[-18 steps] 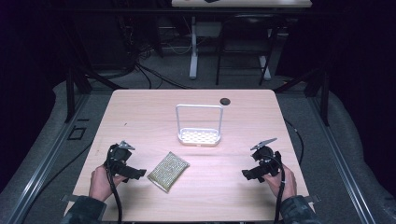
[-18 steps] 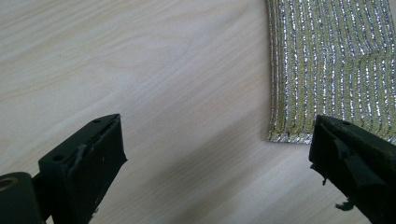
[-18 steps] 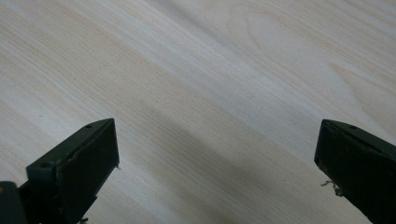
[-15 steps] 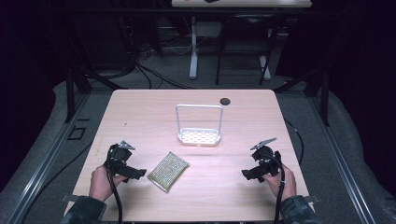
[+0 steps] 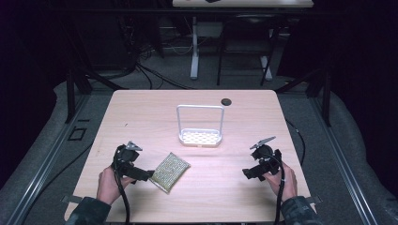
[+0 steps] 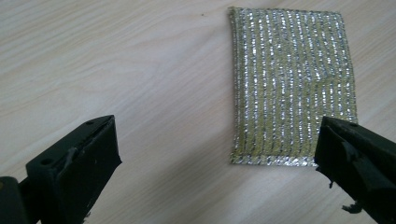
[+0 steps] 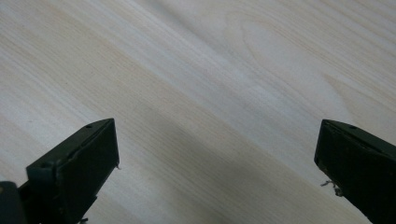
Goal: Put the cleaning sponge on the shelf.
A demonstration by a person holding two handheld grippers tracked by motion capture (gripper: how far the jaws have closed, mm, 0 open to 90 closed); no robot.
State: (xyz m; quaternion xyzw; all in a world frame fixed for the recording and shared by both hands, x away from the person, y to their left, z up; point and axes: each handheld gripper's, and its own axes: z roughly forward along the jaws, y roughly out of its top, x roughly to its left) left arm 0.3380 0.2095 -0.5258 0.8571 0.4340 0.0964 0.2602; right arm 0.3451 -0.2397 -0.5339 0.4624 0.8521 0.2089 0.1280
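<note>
A glittery gold-and-silver scouring pad (image 5: 170, 171) (image 6: 289, 84) lies flat on the wooden table (image 5: 244, 117), near the front left. My left gripper (image 5: 141, 174) (image 6: 217, 163) is open right beside the pad's near edge, its jaws wide apart, one of them just at the pad's corner. A white perforated rack with a tall wire loop (image 5: 200, 125) stands at the table's middle. My right gripper (image 5: 249, 173) (image 7: 217, 163) hovers open over bare wood at the front right, holding nothing.
A small dark round disc (image 5: 226, 101) lies near the table's far edge. Beyond the table are a dark floor, cables and the legs of another desk (image 5: 194, 51). A hand holds each gripper at the near edge.
</note>
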